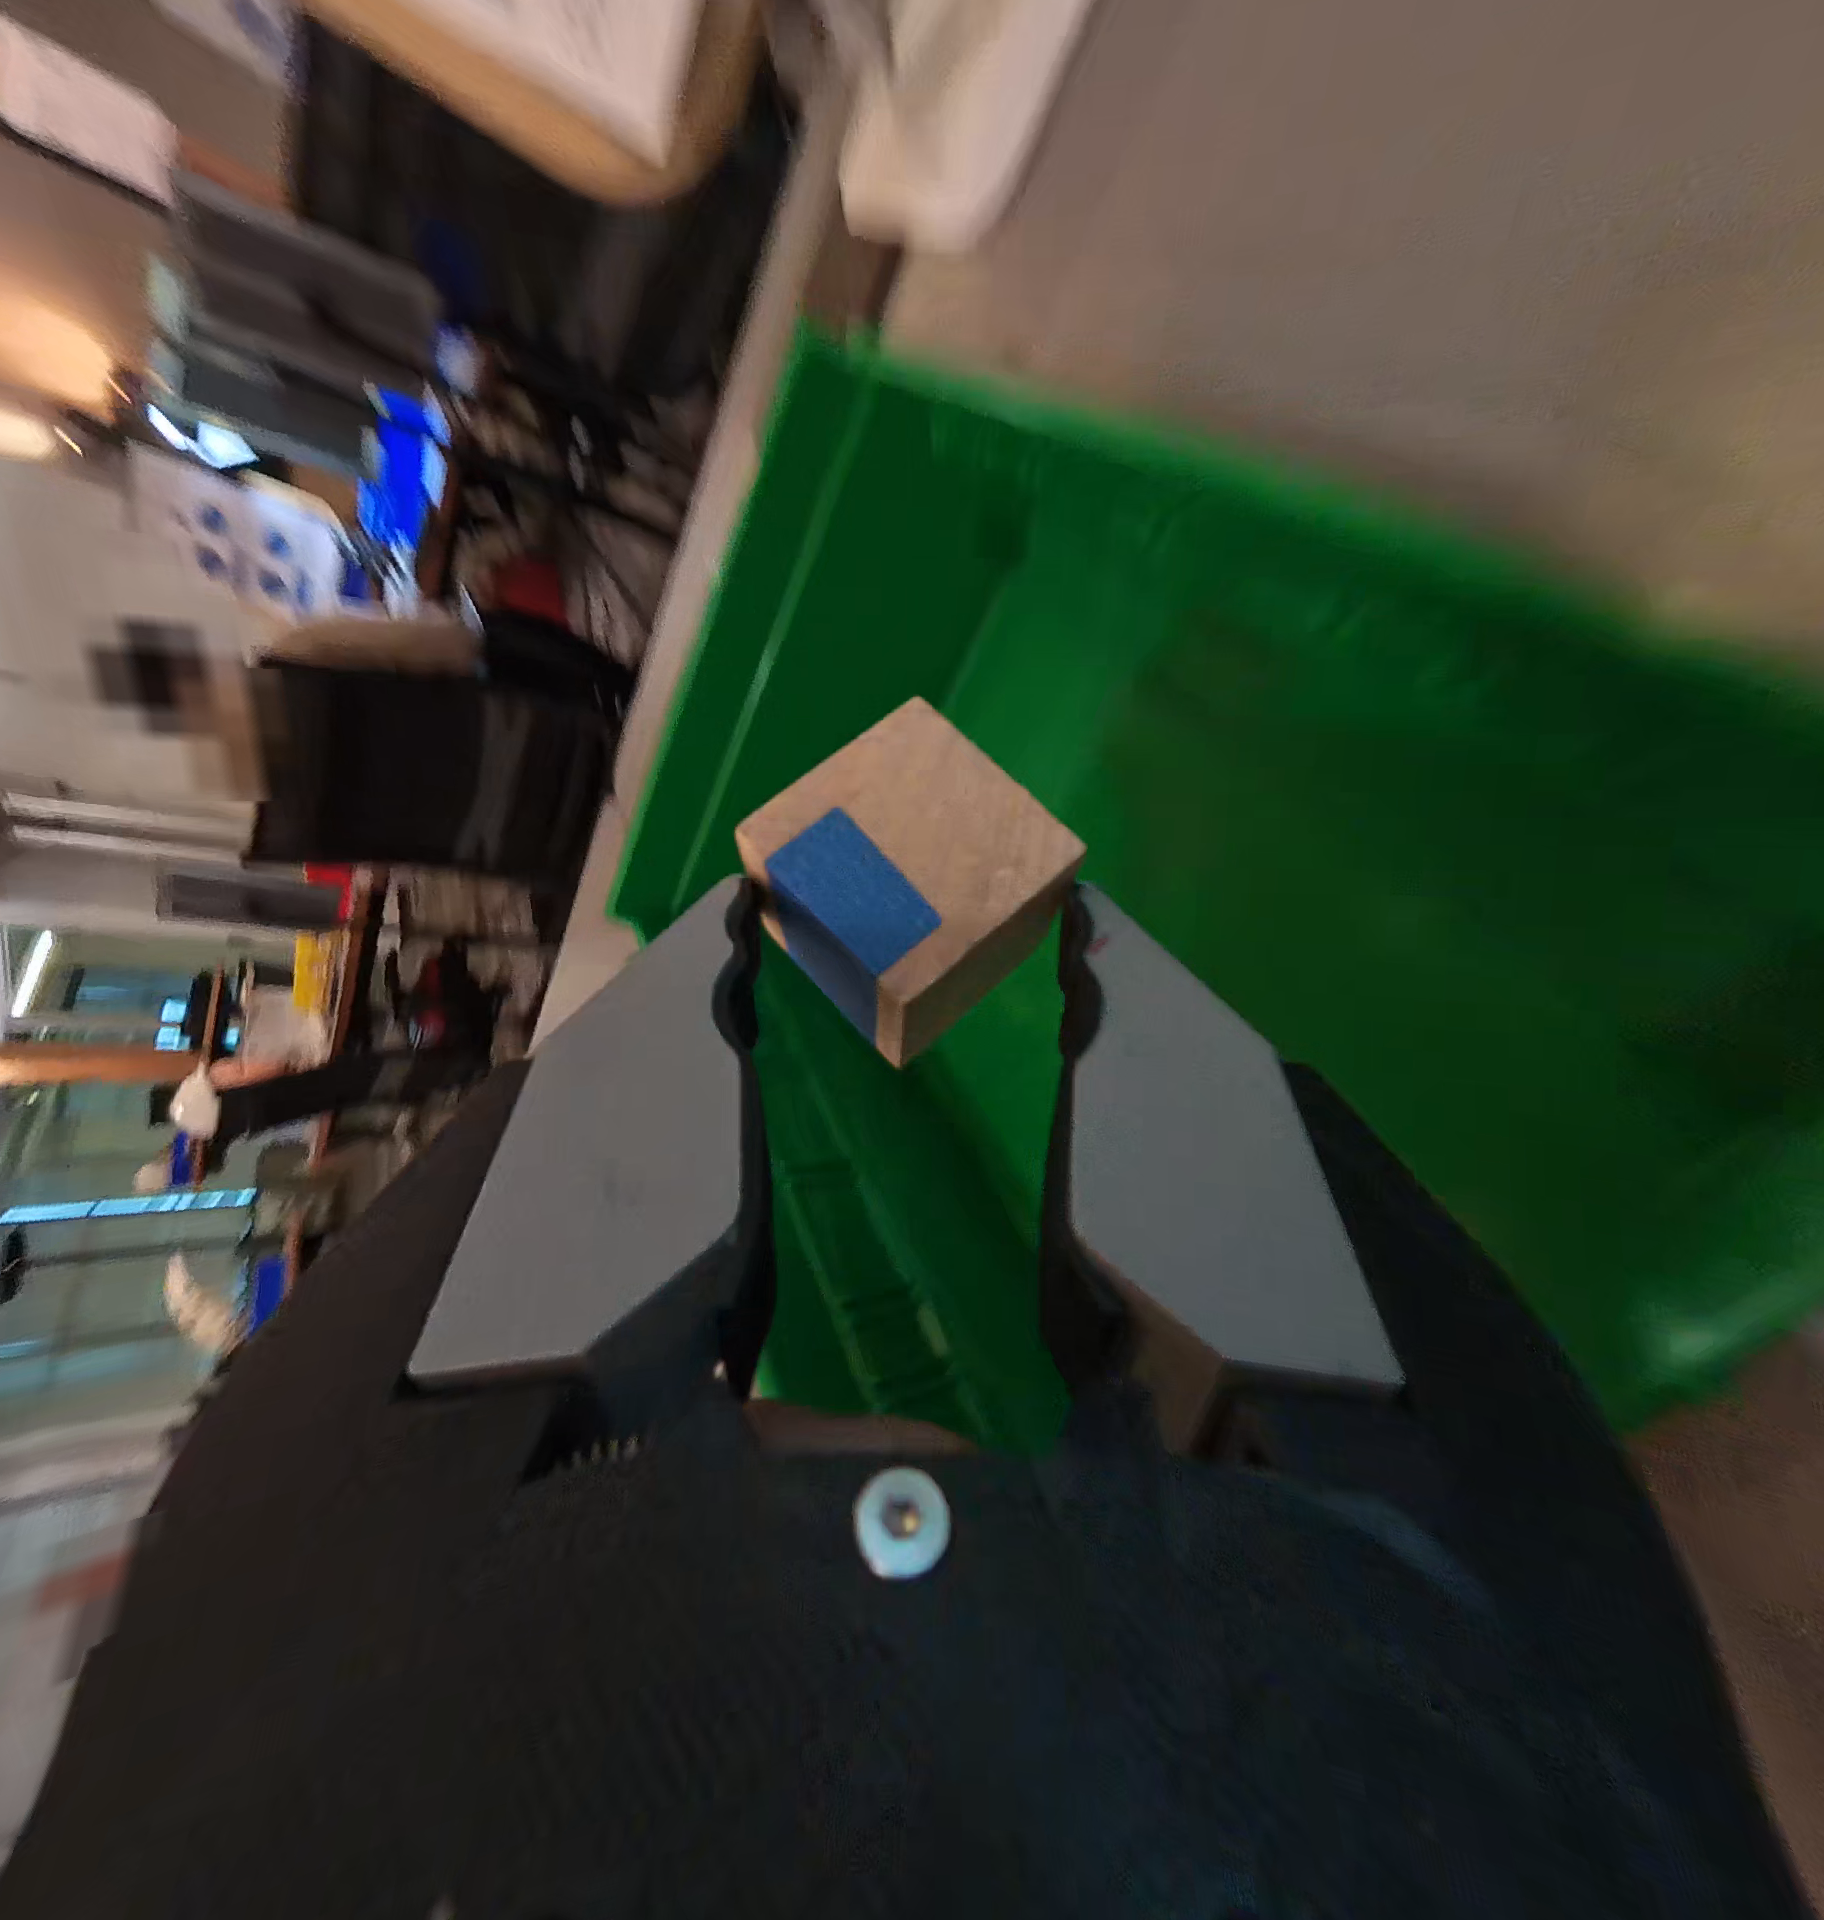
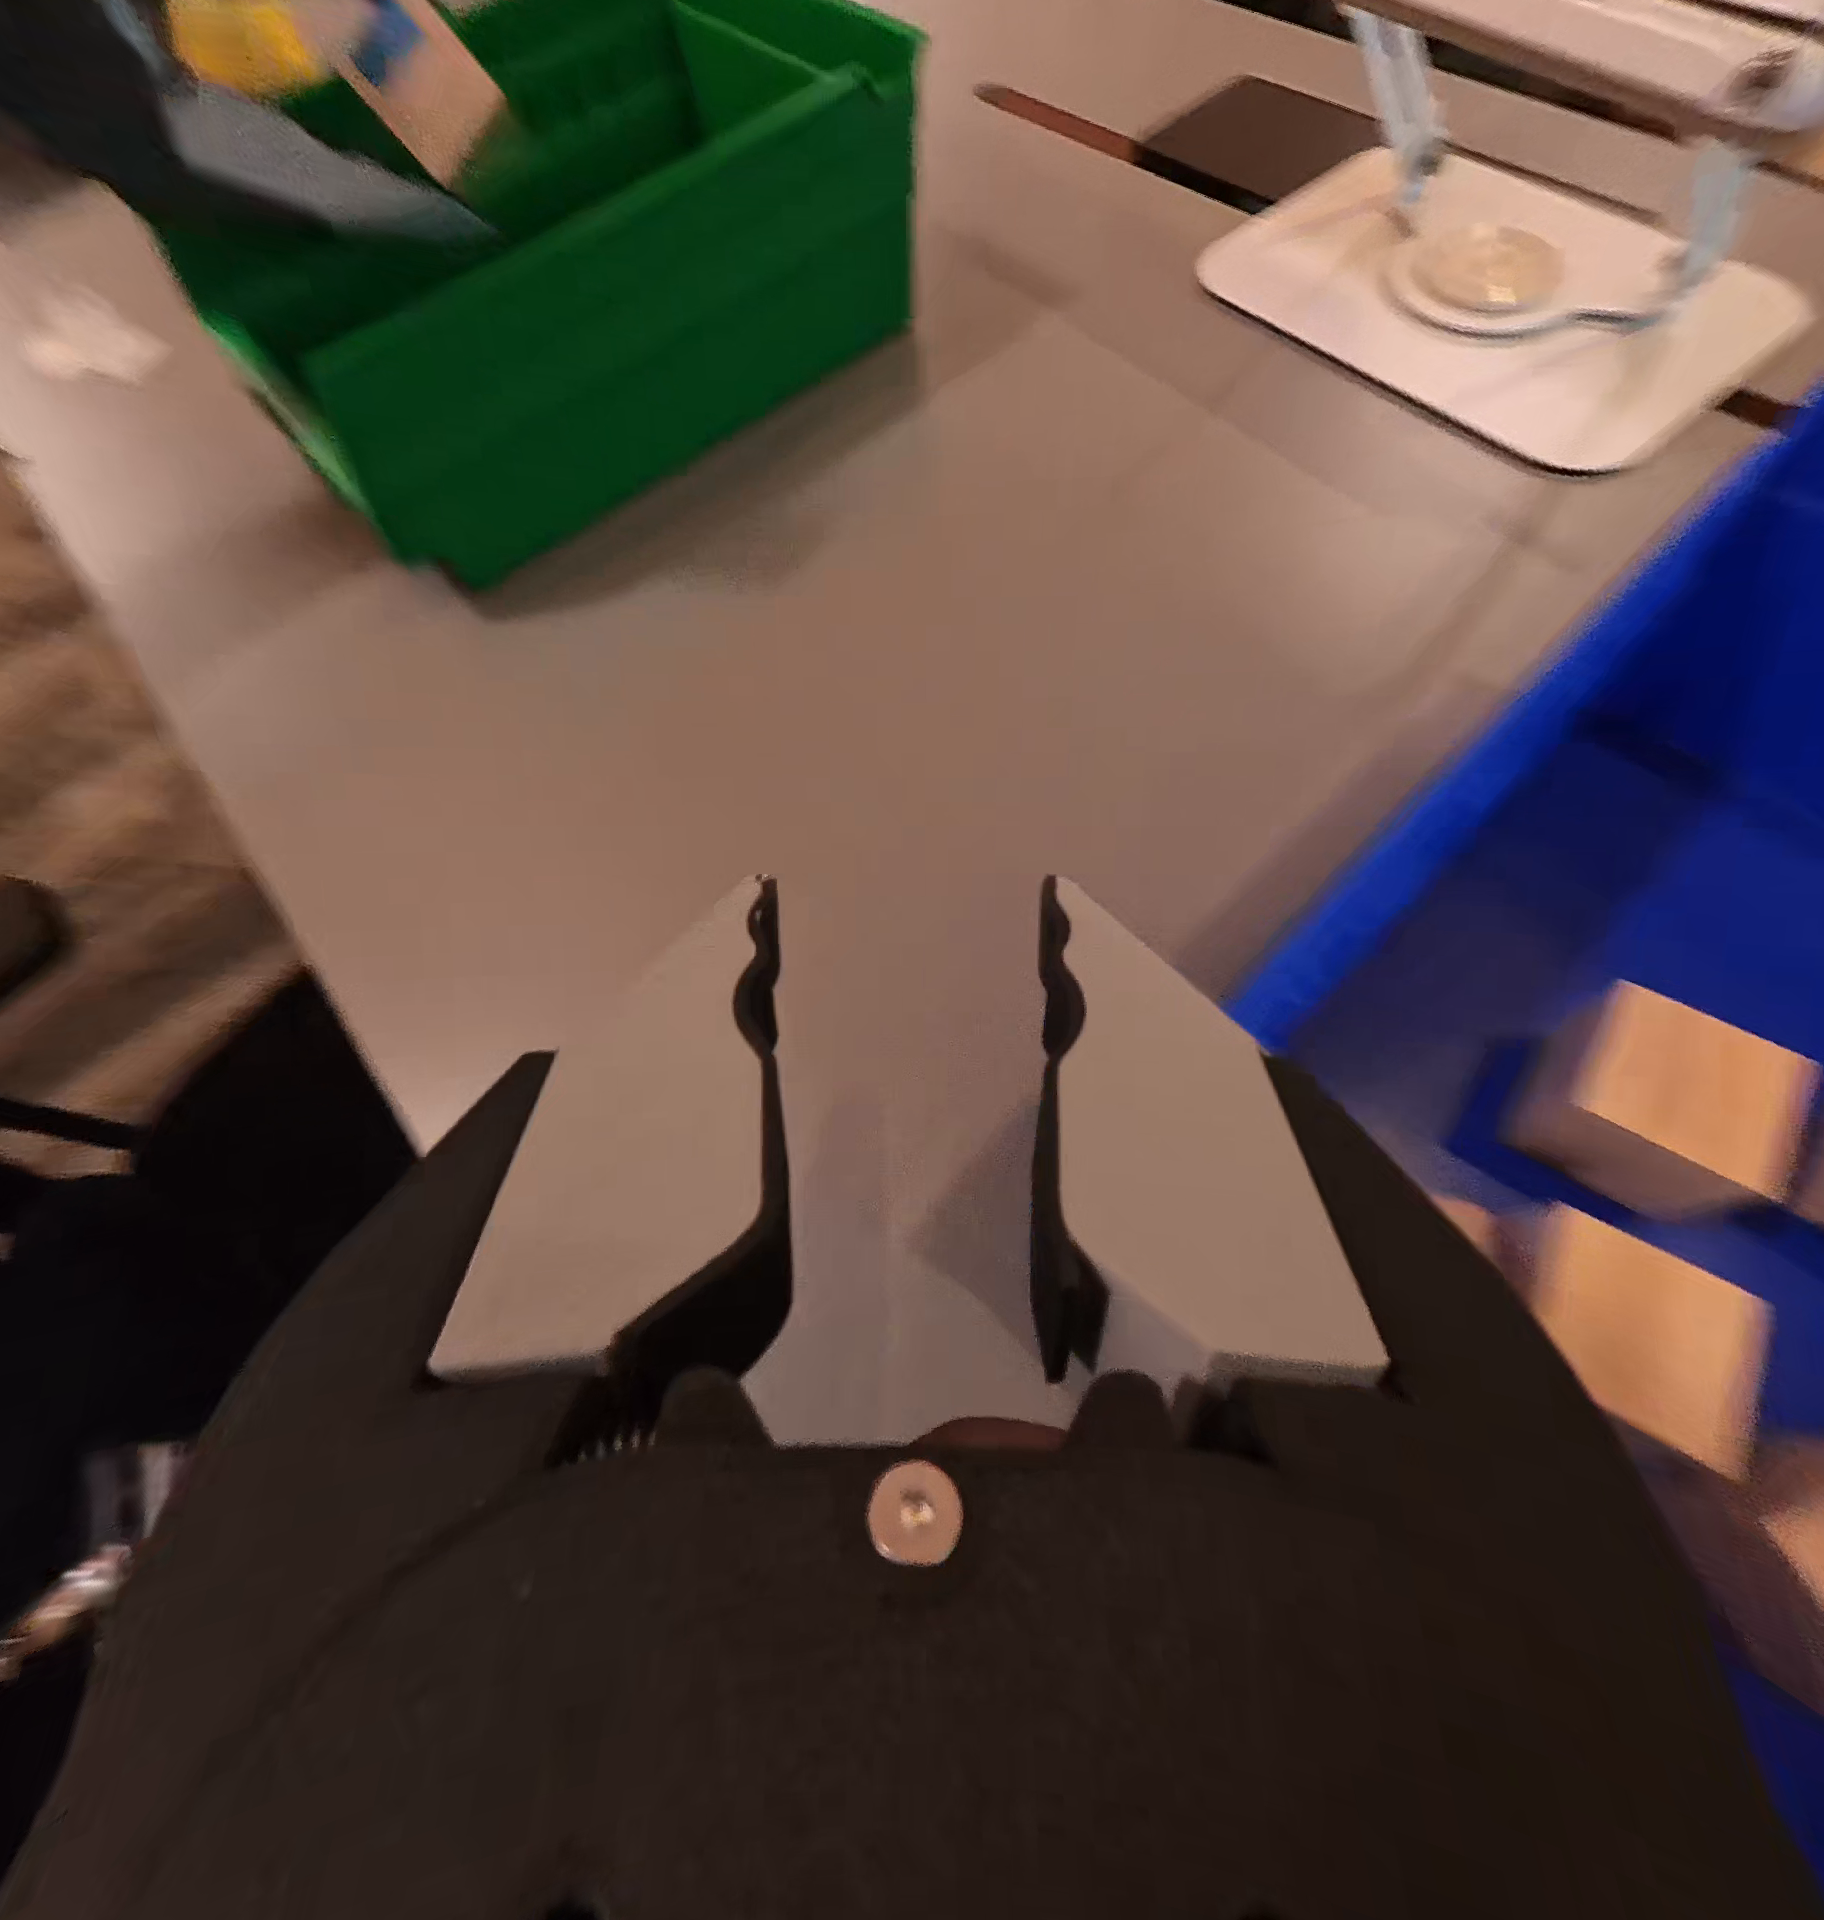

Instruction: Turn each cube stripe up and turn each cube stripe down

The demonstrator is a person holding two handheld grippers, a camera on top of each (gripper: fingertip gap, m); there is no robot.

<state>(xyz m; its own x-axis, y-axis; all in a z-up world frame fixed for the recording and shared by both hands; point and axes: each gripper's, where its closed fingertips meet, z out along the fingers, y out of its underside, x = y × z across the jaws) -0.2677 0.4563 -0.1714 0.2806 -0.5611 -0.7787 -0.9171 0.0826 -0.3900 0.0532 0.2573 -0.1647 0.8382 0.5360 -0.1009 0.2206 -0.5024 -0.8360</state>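
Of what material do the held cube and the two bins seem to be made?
The cube looks like pale, unvarnished wood: faint grain shows, with a matte blue stripe, probably painted. The green bin and blue bin look like smooth moulded plastic with uniform colour, though blur hides detail.

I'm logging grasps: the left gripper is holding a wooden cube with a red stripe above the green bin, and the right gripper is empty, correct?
Nearly. The stripe is blue, not red: the left wrist view shows the left gripper shut on the wooden cube above the green bin. The right gripper is indeed empty.
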